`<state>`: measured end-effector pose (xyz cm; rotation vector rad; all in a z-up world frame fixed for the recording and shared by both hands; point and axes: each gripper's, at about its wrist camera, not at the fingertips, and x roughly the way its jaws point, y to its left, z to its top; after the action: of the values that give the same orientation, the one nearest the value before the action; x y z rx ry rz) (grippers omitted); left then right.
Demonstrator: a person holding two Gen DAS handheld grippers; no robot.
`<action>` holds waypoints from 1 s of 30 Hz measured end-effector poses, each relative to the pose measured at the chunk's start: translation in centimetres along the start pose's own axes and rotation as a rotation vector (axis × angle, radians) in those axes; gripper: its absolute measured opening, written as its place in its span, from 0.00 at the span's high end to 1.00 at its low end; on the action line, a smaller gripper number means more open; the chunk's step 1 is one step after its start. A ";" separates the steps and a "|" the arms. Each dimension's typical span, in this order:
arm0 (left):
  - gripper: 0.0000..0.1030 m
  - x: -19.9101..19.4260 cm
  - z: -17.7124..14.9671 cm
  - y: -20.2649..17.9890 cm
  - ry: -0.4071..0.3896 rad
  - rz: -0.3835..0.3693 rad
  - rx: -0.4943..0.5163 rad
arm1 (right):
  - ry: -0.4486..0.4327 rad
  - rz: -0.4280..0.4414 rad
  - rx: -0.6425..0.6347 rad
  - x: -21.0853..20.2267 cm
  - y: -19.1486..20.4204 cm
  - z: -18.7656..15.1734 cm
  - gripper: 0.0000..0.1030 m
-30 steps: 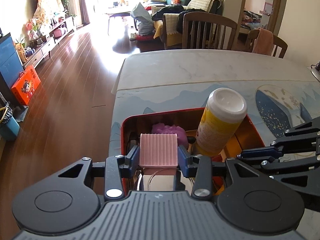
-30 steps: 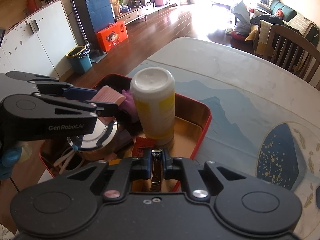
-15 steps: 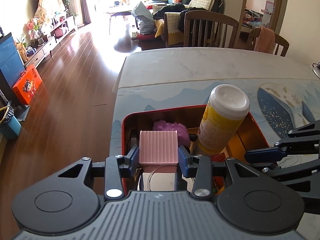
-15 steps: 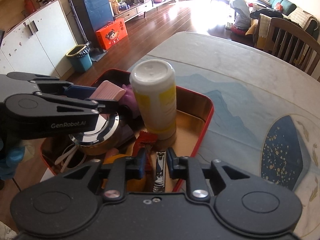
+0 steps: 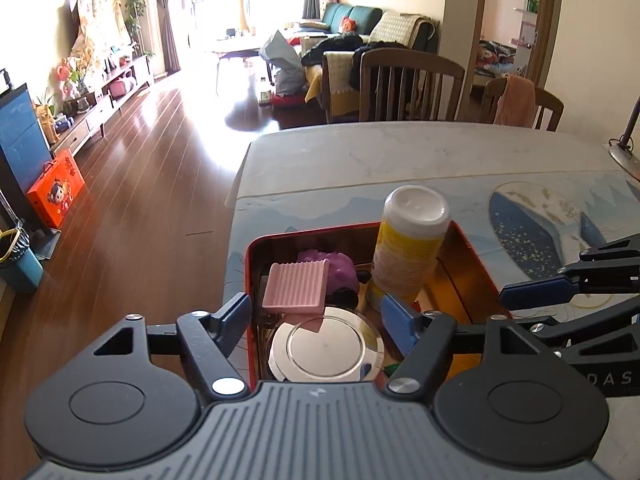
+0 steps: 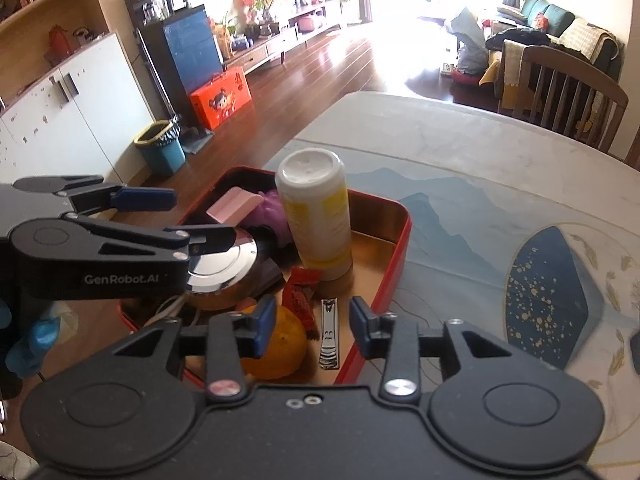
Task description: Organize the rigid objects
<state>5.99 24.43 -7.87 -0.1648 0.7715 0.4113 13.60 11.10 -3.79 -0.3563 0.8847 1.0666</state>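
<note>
A red tin box [image 5: 249, 264] [image 6: 403, 236] stands on the table and holds several objects. A pink ribbed block [image 5: 295, 287] [image 6: 235, 203] rests tilted in it on a round silver lid [image 5: 325, 347] [image 6: 224, 259], beside a purple lump [image 5: 335, 265]. A yellow bottle with a white cap [image 5: 408, 248] [image 6: 318, 216] stands upright inside. A silver nail clipper [image 6: 329, 334] lies on the box floor next to an orange [image 6: 280, 344] and a red wrapper [image 6: 299, 294]. My left gripper [image 5: 318, 318] is open above the lid. My right gripper [image 6: 314, 326] is open above the clipper.
The table carries a pale cloth with a blue whale print [image 6: 548, 292]. Wooden chairs [image 5: 408, 84] stand at its far side. The table's left edge drops to a wooden floor [image 5: 132, 200]. A lamp base [image 5: 624, 152] stands at the far right.
My left gripper opened and let the pink block drop onto the lid. My right gripper opened and left the nail clipper in the box. Both drew back and up.
</note>
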 end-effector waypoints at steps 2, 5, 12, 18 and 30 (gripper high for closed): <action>0.26 -0.8 -0.2 -0.1 -0.015 0.005 -0.001 | -0.018 0.005 0.009 -0.6 0.0 -0.2 0.56; 0.25 -1.8 -0.3 -0.1 -0.029 0.006 -0.007 | -0.045 0.006 0.012 -1.5 0.2 -0.5 0.50; 0.20 -4.3 -0.9 -0.2 -0.057 0.000 -0.015 | -0.128 -0.012 -0.021 -4.1 1.4 -1.3 0.24; 0.19 -6.3 -1.7 -0.3 -0.069 -0.038 -0.037 | -0.201 -0.021 -0.028 -6.3 2.1 -2.8 0.10; 0.00 -8.6 -3.4 -1.2 -0.079 -0.035 -0.042 | -0.297 -0.075 0.038 -9.2 2.0 -4.7 0.00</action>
<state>-1.23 19.75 -4.21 -0.2002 0.6818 0.3993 7.96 3.42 0.68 -0.1912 0.6208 1.0012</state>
